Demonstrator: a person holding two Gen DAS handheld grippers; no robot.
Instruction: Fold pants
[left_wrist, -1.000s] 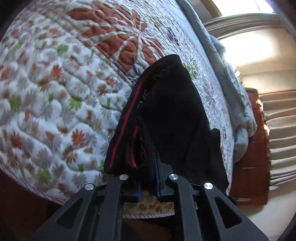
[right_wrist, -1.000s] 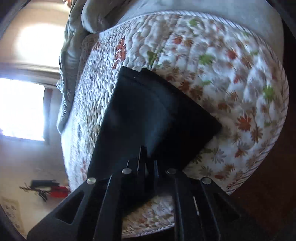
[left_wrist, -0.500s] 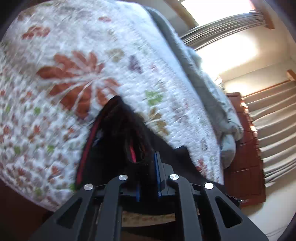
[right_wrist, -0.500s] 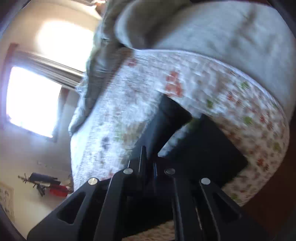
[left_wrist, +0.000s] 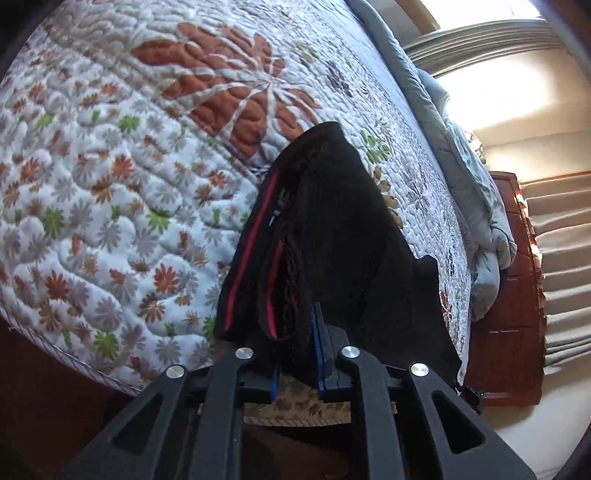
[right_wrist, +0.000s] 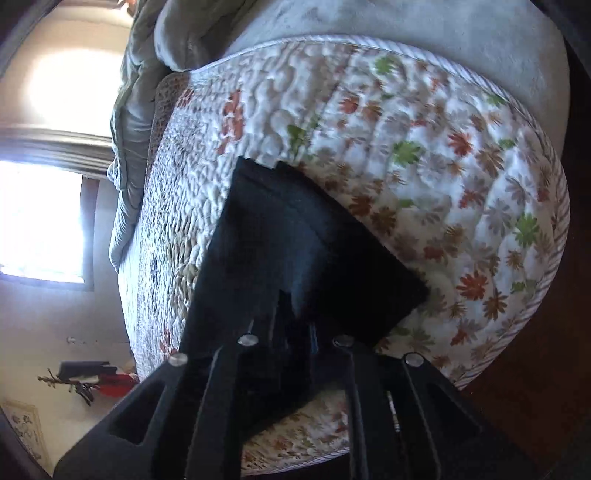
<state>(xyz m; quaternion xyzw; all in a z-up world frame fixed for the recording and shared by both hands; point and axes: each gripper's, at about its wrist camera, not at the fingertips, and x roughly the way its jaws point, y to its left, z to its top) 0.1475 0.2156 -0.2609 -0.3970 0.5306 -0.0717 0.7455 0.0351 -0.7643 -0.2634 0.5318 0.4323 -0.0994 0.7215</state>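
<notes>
Black pants (left_wrist: 332, 236) with red stripes along the waistband lie on the quilt (left_wrist: 110, 184), near the bed's edge, and you've got both ends pinched. Your left tongs (left_wrist: 295, 354) are clamped on the waistband end, blue pads pressed into the bunched fabric; the jaws have just eased open a touch, but the cloth is between them and gripped. Your right tongs (right_wrist: 291, 332) are narrow too and have also just opened a hair, with the dark fabric (right_wrist: 295, 240) sitting between the fingers, looks held. From the right wrist view the pants make a flat dark slab with a squared far corner on the flowery quilt. Grey blanket (left_wrist: 461, 166) is bunched along the far side of the bed. Beyond that, a reddish wooden piece (left_wrist: 513, 295) stands just beside the bed, and a bright window (right_wrist: 40, 221) is well apart.
</notes>
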